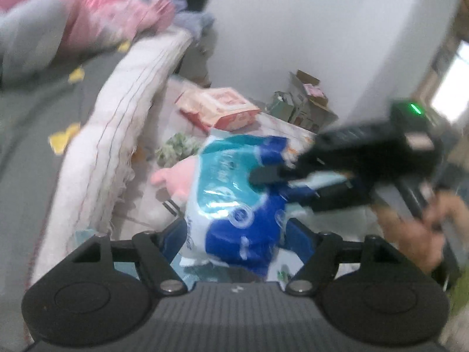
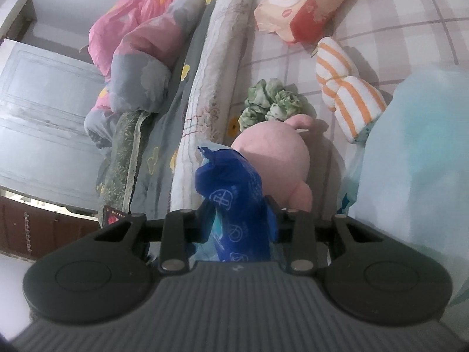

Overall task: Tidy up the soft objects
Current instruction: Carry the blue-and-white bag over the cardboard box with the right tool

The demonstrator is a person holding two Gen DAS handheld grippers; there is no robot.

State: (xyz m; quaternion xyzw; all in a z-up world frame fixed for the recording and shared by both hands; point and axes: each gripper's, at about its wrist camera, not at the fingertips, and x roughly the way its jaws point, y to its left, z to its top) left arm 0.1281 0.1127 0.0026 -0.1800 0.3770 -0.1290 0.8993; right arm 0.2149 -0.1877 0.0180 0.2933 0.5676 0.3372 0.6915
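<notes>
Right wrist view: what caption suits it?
Right gripper pinching a blue tissue pack above a pink plush toy on the bed.

A pink-and-grey quilt (image 2: 137,44) lies bunched far left, beside a white folded blanket (image 2: 202,88). Cardboard boxes (image 1: 307,102) stand against the far white wall (image 1: 307,29).

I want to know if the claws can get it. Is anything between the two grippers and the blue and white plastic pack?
Nothing visible. The right gripper is shut on the blue and white plastic pack, whose end lies between the left gripper's open fingers.
</notes>
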